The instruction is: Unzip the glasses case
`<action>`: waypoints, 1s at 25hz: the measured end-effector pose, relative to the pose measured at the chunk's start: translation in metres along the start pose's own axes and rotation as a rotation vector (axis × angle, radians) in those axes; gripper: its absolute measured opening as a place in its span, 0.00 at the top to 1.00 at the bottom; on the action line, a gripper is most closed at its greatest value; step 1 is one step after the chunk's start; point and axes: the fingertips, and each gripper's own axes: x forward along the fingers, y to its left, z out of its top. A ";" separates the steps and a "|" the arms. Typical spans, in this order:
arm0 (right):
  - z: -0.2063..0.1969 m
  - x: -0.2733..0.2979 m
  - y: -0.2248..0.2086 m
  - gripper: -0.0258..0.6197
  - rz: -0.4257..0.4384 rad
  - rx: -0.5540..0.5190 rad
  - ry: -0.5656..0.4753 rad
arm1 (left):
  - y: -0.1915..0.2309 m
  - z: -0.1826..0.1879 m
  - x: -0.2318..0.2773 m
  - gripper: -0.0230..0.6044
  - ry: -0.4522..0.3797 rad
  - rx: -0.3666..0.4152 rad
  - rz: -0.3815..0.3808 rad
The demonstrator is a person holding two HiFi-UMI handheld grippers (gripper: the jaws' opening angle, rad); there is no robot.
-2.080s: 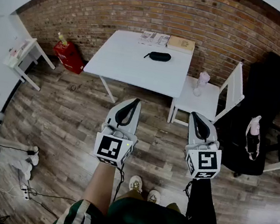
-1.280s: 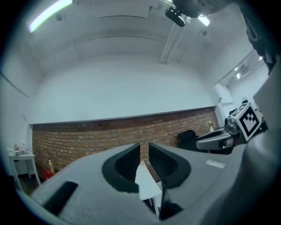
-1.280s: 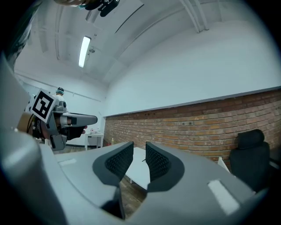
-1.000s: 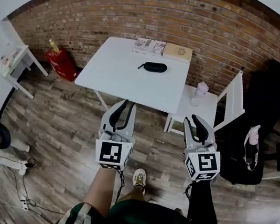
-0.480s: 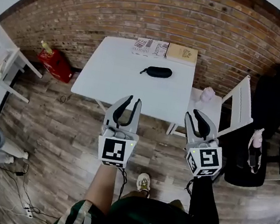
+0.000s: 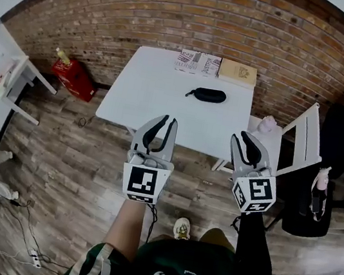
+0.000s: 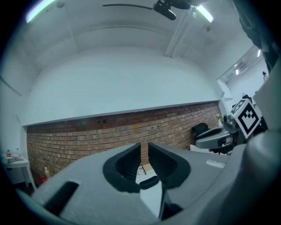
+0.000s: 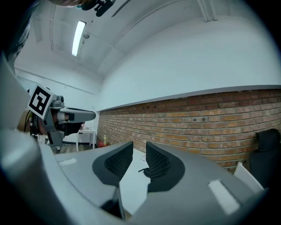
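A black zipped glasses case (image 6: 208, 95) lies on the white table (image 6: 160, 92), toward its far right. Both grippers are held level in front of me, short of the table's near edge and well away from the case. My left gripper (image 6: 163, 121) is open; its jaws have just been closing, with nothing between them. In the left gripper view the case (image 7: 149, 182) shows far off beyond the left gripper (image 7: 144, 149). My right gripper (image 6: 246, 139) is open and empty, and in its own view the case (image 8: 142, 170) sits partly behind the right gripper (image 8: 139, 149).
Two flat boxes (image 6: 201, 63) (image 6: 238, 73) lie at the table's back edge against the brick wall. A white chair (image 6: 288, 143) stands right of the table, with a black office chair (image 6: 338, 161) beyond it. At the left are a red bag (image 6: 71, 75) and a small white table (image 6: 13, 74).
The table and case have drawn nearer as the person walked forward, both grippers carried along. The left jaws stand a little narrower than half a second ago.
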 end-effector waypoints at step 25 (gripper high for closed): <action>-0.010 0.146 -0.090 0.79 0.022 0.059 -0.032 | 0.050 -0.039 0.149 0.87 0.031 -0.021 -0.011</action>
